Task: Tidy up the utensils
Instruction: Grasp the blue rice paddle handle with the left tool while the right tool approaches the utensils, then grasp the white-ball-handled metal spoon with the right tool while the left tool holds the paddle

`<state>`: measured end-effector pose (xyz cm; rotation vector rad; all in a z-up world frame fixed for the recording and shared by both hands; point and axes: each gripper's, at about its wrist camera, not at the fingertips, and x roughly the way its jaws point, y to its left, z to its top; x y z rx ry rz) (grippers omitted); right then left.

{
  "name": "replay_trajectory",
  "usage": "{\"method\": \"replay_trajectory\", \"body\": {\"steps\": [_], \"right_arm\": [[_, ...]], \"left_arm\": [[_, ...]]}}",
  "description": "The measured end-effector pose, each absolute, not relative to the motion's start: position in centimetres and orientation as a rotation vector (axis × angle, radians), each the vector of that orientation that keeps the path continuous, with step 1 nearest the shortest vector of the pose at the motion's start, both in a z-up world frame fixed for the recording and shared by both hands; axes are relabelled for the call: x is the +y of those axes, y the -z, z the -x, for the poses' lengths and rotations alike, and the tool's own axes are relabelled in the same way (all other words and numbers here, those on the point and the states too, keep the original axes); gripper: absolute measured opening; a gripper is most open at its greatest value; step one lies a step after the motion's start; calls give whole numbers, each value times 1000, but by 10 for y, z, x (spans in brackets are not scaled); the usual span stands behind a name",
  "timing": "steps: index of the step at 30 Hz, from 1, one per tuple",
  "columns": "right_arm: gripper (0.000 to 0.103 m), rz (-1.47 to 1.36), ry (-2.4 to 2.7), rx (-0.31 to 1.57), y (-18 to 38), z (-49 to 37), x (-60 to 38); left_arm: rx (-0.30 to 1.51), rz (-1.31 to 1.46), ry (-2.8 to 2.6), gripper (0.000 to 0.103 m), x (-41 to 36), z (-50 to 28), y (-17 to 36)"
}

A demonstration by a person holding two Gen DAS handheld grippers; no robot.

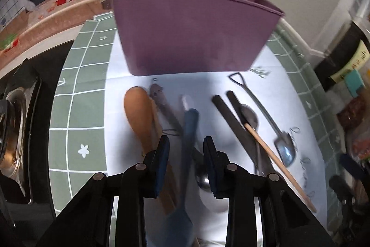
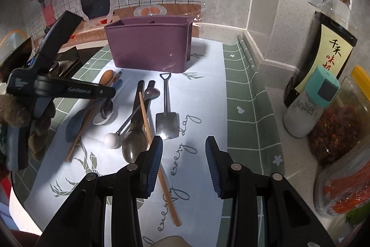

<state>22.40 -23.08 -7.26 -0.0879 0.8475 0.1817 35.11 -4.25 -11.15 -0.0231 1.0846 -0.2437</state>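
Purple plastic fills the far end of my view: the utensil caddy (image 1: 194, 31) stands upright on the pale mat (image 2: 203, 94) that covers the desk (image 2: 245, 94), its open top divided into compartments. Between it and me the utensils lie loose on the mat, most with their long axes running from me toward the caddy.

My left hand-held gripper (image 1: 186, 142) hovers with its jaws parted wide and nothing clamped. The blue spoon (image 1: 188, 131) lies directly under the gap, handle pointing away toward the caddy and bowl nearest me; it is blurred, and I cannot tell whether the pads touch it. Just left of it is the wooden spoon (image 1: 137, 112), bowl toward the caddy. Right of it lie two dark chopsticks (image 1: 227, 108), side by side and slanted.

My right hand-held gripper (image 2: 183, 142) is also wide open and empty, above bare mat. The shovel-shaped spoon (image 2: 167, 112) lies just beyond its left finger, triangular handle loop toward the caddy, blade toward me. A bamboo chopstick (image 2: 157, 154) runs diagonally past that same finger, crossing the large metal spoon (image 2: 135, 142), whose bowl sits near me. A small white-headed scoop (image 2: 112, 140) lies left of that.

Bottles and jars (image 2: 323, 85) stand on the desk to my right.
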Motion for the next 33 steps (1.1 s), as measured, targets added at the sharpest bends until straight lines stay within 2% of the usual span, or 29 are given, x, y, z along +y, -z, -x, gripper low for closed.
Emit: {"method": "replay_trajectory", "body": {"steps": [4,8,11,21,26,31,33], "right_arm": [[35,100,-189,850,75,-223,-227],[35,116,-214,837,70,-222,-222],[36,86,-281,837,65,-225,-217],[36,131,-439,894,84,-232,-165],[35,189,-421,920,96,-239,-136],[27,225,-374,947,108,-245,-124],[17,233,-366,939,108,-244,-125]], "left_arm": [[1088,33,259,31,-46,-359,114],[1100,28,288,17,-52,-362,116],[1097,46,287,13,-49,-357,112],[876,340,193,13,25,-287,59],[829,350,137,13,41,-270,52],[806,352,115,13,55,-254,49],[791,350,108,13,59,-248,45]]}}
